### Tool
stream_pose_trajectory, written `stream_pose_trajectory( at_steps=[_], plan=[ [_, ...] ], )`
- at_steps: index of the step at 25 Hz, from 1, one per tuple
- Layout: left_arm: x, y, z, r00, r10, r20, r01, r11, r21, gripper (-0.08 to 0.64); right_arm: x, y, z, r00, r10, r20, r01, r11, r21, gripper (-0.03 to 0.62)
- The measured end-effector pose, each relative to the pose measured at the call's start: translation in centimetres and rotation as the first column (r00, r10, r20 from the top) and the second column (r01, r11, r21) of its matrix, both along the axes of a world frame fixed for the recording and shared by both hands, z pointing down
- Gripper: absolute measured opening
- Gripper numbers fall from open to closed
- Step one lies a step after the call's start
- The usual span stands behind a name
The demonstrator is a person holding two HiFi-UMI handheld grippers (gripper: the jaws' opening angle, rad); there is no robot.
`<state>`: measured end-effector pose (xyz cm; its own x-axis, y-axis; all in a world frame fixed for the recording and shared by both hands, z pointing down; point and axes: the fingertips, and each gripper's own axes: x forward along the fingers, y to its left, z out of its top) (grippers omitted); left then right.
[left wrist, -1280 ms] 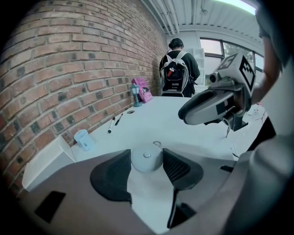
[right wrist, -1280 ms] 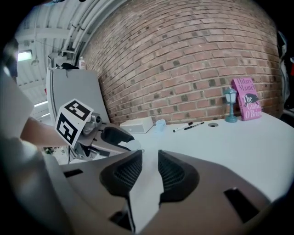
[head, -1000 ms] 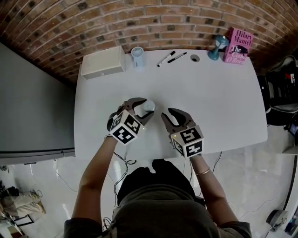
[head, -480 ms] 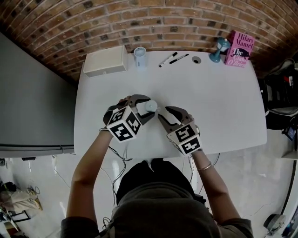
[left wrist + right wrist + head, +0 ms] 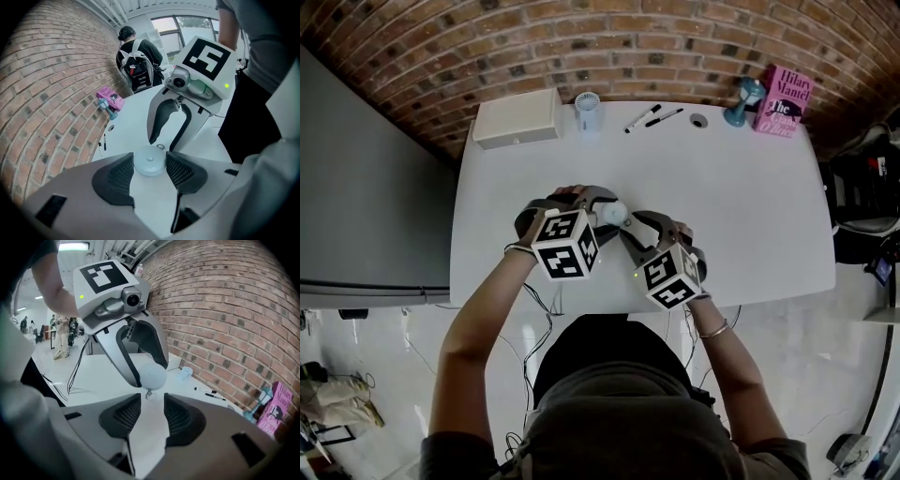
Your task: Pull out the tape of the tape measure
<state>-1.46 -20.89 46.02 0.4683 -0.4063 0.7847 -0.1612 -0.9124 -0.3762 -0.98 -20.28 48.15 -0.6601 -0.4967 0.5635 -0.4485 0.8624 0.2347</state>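
The tape measure [image 5: 613, 213] is a small round pale case. My left gripper [image 5: 602, 206] is shut on it, just above the white table [image 5: 741, 206]. In the left gripper view the case [image 5: 150, 166] sits between both pads [image 5: 116, 176] of the left gripper [image 5: 150, 158]. My right gripper [image 5: 628, 227] faces it from the right, tips close to the case. Its jaws are opening. In the right gripper view the tape's small pull ring [image 5: 149, 394] hangs under the case [image 5: 152, 376], at the tips of the right gripper [image 5: 151, 400], and no pad presses on it.
Along the table's far edge stand a white box [image 5: 517, 118], a small pale-blue cup [image 5: 588, 111], two markers [image 5: 642, 116], a teal object [image 5: 739, 99] and a pink book [image 5: 784, 101]. A brick wall runs behind them. The near table edge lies under my wrists.
The right gripper has moved left up to the tape measure and its jaws have spread. The left gripper has kept its hold on the case and shifted slightly right.
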Motion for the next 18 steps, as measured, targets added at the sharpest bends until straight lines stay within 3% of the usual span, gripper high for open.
stream_pose_trajectory(
  at_steps=[8, 18],
  plan=[
    [0.0, 1.1, 0.6, 0.994, 0.092, 0.065, -0.092, 0.996, 0.001, 0.229, -0.9, 0.6, 0.5, 0.998, -0.003, -0.057, 0.003, 1.000, 0.003, 0.106],
    [-1.8, 2.5, 0.9, 0.998, 0.060, 0.015, -0.060, 0.998, -0.034, 0.229, -2.3, 2.1, 0.7, 0.995, 0.002, -0.097, 0.001, 1.000, 0.028, 0.071]
  ],
)
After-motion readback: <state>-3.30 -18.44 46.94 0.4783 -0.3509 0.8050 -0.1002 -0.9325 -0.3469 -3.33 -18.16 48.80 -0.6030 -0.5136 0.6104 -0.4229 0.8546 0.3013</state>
